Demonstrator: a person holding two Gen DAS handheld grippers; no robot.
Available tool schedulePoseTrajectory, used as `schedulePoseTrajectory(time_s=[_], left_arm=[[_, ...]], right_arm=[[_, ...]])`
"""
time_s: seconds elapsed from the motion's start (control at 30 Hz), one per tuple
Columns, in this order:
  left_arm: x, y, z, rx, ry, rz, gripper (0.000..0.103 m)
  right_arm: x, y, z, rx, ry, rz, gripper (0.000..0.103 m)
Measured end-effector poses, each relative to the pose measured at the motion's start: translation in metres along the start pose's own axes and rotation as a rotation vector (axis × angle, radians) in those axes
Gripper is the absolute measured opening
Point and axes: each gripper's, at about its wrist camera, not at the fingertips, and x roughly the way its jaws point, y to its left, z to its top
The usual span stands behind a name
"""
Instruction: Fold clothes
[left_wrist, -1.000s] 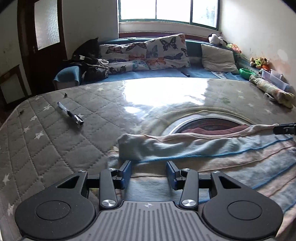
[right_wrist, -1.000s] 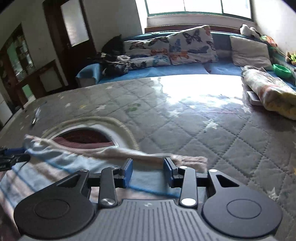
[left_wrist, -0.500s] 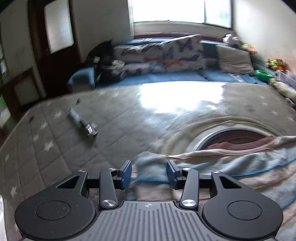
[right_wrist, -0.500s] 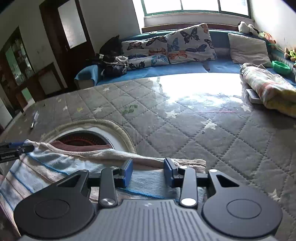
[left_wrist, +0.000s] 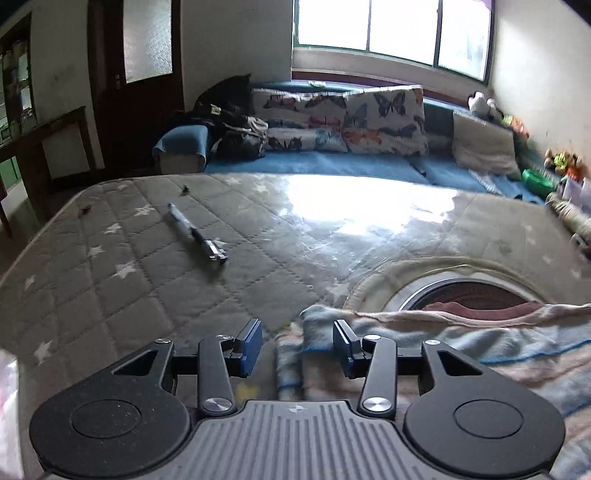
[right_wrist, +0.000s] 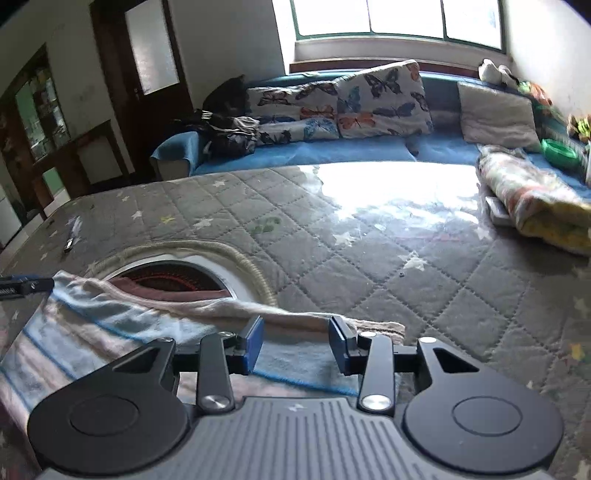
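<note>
Since the frame a second ago, the left gripper (left_wrist: 297, 343) has drawn back toward the left end of the striped cloth (left_wrist: 461, 354). That end, which then lay spread ahead of the fingers, is now bunched up between them, and the pen (left_wrist: 195, 233) sits nearer the middle of the left view. The right gripper (right_wrist: 295, 345) shows almost the same scene as before; the cloth's folded edge lies a little closer to its fingers.

Both grippers have their blue-padded fingers parted wide. The left ones straddle the crumpled corner without pinching it, as far as the view shows, and the right ones hover over the cloth's right end with cloth visible in the gap, gripping nothing.

The cloth (pale blue and pink stripes with thin blue lines) lies on the quilted grey star-patterned surface (right_wrist: 424, 266), its long axis running left to right between the two grippers. Its far edge overlaps a round opening (right_wrist: 173, 275) in the quilt. A folded blanket (right_wrist: 535, 199) rests at the far right.
</note>
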Motion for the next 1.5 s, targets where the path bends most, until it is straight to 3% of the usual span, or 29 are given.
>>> schedulePoseTrajectory(time_s=[0.23, 0.53, 0.7, 0.73, 0.83, 0.9, 1.03, 1.2, 1.43, 1.5], left_arm=[[-0.056, 0.009, -0.041, -0.025, 0.017, -0.03, 0.056], [-0.076, 0.004, -0.074, -0.092, 0.07, -0.048, 0.056], [-0.067, 0.004, -0.077, -0.126, 0.107, -0.052, 0.049], [-0.067, 0.006, -0.077, -0.139, 0.111, -0.059, 0.036], [-0.068, 0.012, -0.074, -0.185, 0.124, -0.088, 0.015], [-0.074, 0.015, -0.071, -0.218, 0.115, -0.108, 0.011], [-0.096, 0.006, -0.059, -0.226, 0.049, -0.152, 0.01], [-0.118, -0.02, -0.042, -0.165, -0.028, -0.204, 0.01], [-0.121, -0.044, -0.037, -0.133, -0.044, -0.246, 0.009], [-0.119, -0.05, -0.038, -0.125, -0.042, -0.254, 0.009]], right_arm=[[-0.033, 0.021, -0.03, -0.075, 0.015, 0.021, 0.043], [-0.062, 0.044, -0.061, -0.13, 0.022, 0.05, 0.044], [-0.071, 0.053, -0.065, -0.14, 0.018, 0.076, 0.044], [-0.072, 0.054, -0.064, -0.14, 0.016, 0.082, 0.044], [-0.077, 0.059, -0.058, -0.144, 0.011, 0.102, 0.044], [-0.078, 0.064, -0.05, -0.143, 0.014, 0.121, 0.044], [-0.074, 0.08, -0.027, -0.13, 0.035, 0.195, 0.044], [-0.063, 0.118, 0.011, -0.163, 0.054, 0.306, 0.045], [-0.026, 0.184, 0.046, -0.219, 0.131, 0.493, 0.056], [-0.018, 0.191, 0.047, -0.233, 0.153, 0.5, 0.059]])
